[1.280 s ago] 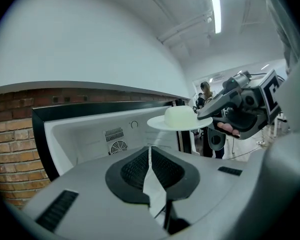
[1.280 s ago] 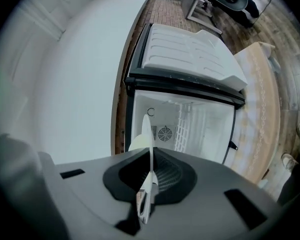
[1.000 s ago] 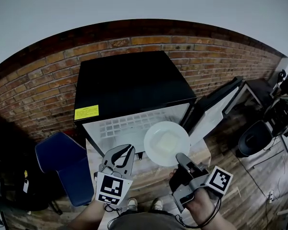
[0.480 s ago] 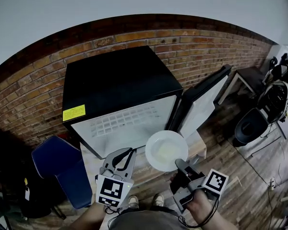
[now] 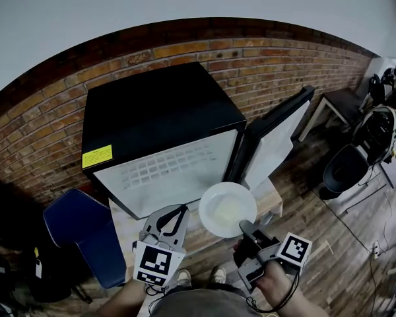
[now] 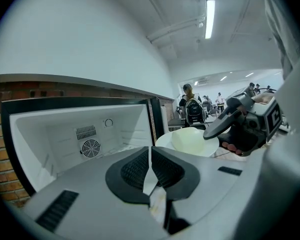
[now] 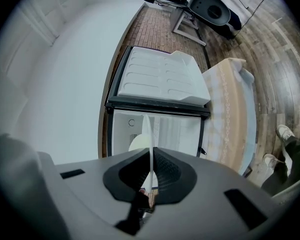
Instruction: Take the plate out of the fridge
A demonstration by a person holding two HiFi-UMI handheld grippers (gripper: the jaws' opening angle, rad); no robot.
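A black mini fridge (image 5: pixel 158 117) stands against the brick wall with its door (image 5: pixel 274 140) swung open to the right. Its white inside (image 6: pixel 90 134) looks bare. My right gripper (image 5: pixel 245 228) is shut on the near rim of a white plate (image 5: pixel 211 200) that carries a pale lump of food (image 5: pixel 230 210). The plate hangs level in front of the fridge opening, above the low table. In the right gripper view the plate (image 7: pixel 148 131) shows edge-on between the jaws. My left gripper (image 5: pixel 175 211) is shut and holds nothing, just left of the plate (image 6: pixel 190 140).
A low table with a pale cloth (image 5: pixel 269 202) stands before the fridge. A blue chair (image 5: pixel 79 226) sits at the left. At the right are a black round seat (image 5: pixel 343 170) and a white side table (image 5: pixel 330 107). My shoes (image 5: pixel 214 279) show on the wood floor.
The plate has come back from the fridge opening toward me, still in the right gripper. The fridge now sits further up and left in view. The left gripper has stayed beside the plate.
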